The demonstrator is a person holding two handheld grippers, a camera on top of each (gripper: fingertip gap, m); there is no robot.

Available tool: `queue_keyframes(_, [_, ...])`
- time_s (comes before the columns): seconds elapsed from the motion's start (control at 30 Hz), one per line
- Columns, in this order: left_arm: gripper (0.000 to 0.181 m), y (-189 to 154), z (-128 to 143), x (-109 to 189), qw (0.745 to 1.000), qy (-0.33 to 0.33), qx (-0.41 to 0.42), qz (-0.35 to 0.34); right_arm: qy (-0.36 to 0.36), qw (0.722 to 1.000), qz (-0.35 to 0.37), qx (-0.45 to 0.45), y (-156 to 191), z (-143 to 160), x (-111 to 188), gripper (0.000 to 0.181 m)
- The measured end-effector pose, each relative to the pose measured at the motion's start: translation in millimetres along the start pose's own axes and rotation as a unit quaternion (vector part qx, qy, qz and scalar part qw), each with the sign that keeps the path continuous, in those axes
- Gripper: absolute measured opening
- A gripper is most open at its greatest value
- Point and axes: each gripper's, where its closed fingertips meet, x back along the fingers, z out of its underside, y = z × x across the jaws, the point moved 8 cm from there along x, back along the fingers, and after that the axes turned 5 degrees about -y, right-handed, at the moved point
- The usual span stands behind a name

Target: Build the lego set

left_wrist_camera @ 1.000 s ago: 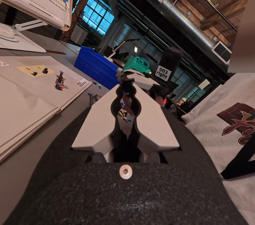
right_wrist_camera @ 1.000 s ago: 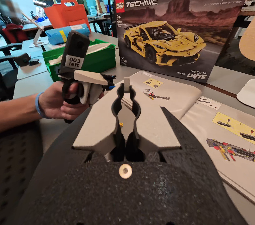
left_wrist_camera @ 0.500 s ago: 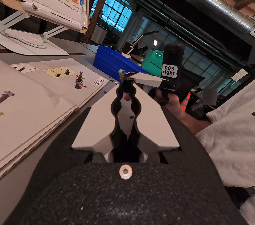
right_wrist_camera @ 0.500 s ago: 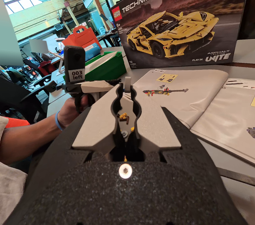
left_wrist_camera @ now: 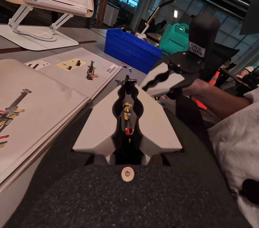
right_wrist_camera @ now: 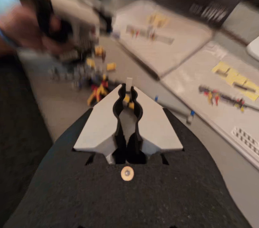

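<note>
Left gripper pinches small black pin assembly at its tips; right gripper grips pale grey peg. Mid-joining; next needs alignment.

Grey-fingered black tool; white shirt.

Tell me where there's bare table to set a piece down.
Bare: the grey table between the white stand base and blue bin. Crowded: loose pieces ahead of the right gripper, beside the open booklet.
</note>
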Motion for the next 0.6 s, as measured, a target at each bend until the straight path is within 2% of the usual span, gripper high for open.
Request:
queue_keyframes(0.07, [0.006,-2,0,-1,1.0,0.0,-0.009,-0.003,0.147,0.987,0.017,0.057,2,33,11,0.007])
queue_keyframes(0.17, [0.007,-4,2,-5,1.0,0.007,-0.004,0.006,0.234,0.97,0.018,0.061,16,61,21,0.007])
queue_keyframes(0.23, [0.006,-5,5,-7,1.0,0.012,-0.001,0.009,0.253,0.966,0.027,0.049,22,71,24,0.007])
queue_keyframes(0.33, [0.006,-5,6,-7,1.0,0.014,-0.001,0.007,0.243,0.97,0.029,0.007,26,75,26,0.007])
queue_keyframes(0.4, [0.006,-3,5,-6,1.0,0.014,0.0,0.004,0.226,0.973,0.002,-0.038,26,76,28,0.02])
queue_keyframes(0.53, [0.007,-3,5,-6,1.0,0.02,0.016,0.014,0.209,0.968,-0.07,-0.122,8,79,33,0.022])
queue_keyframes(0.6, [0.007,-4,8,-7,0.999,0.031,0.023,0.017,0.214,0.967,-0.093,-0.104,3,77,32,0.026])
